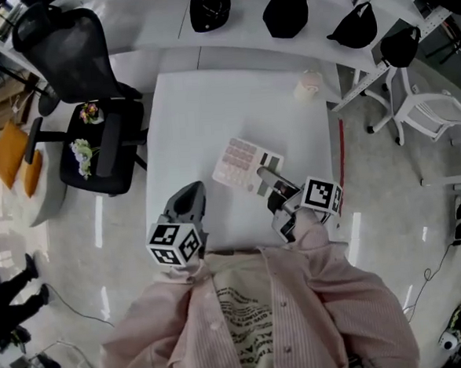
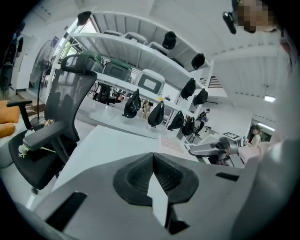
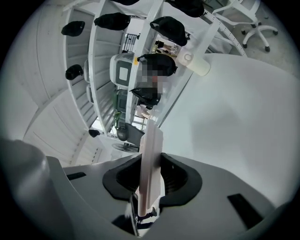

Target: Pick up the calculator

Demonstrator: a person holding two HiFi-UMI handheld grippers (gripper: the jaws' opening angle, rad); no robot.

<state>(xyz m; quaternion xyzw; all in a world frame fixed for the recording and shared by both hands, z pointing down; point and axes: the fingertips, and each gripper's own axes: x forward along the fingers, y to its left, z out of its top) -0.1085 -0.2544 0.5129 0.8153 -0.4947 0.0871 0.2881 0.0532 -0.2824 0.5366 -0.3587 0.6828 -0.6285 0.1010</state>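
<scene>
Lift is the step we judge to be in hand. In the head view the calculator (image 1: 241, 161) sits at the middle of the frame over the white table (image 1: 209, 102). Its lower right end is between the jaws of the right gripper (image 1: 271, 180). We cannot tell from here how far it stands clear of the tabletop. The left gripper (image 1: 192, 194) hangs at lower left, apart from the calculator and carrying nothing. A pale cup (image 1: 309, 85) stands near the table's far right corner, well apart. A black office chair (image 1: 80, 56) fills the upper left, and dark caps (image 1: 285, 12) line the shelf along the top.

In the left gripper view the jaws meet at their tips with nothing between them. Past them, right of centre, we see the calculator (image 2: 172, 141) and the right gripper (image 2: 199, 151). The office chair (image 2: 70, 93) is at the left.

In the right gripper view the calculator (image 3: 151, 140) stands edge-on at centre. The pads press on it from both sides, partway closed around its thin body. The cup (image 3: 194, 63) is at the upper right, far off.

Next we would raise it steadily. Only one end is pinched, so a slip or swing seems the main risk. Nothing stands in the way above.
</scene>
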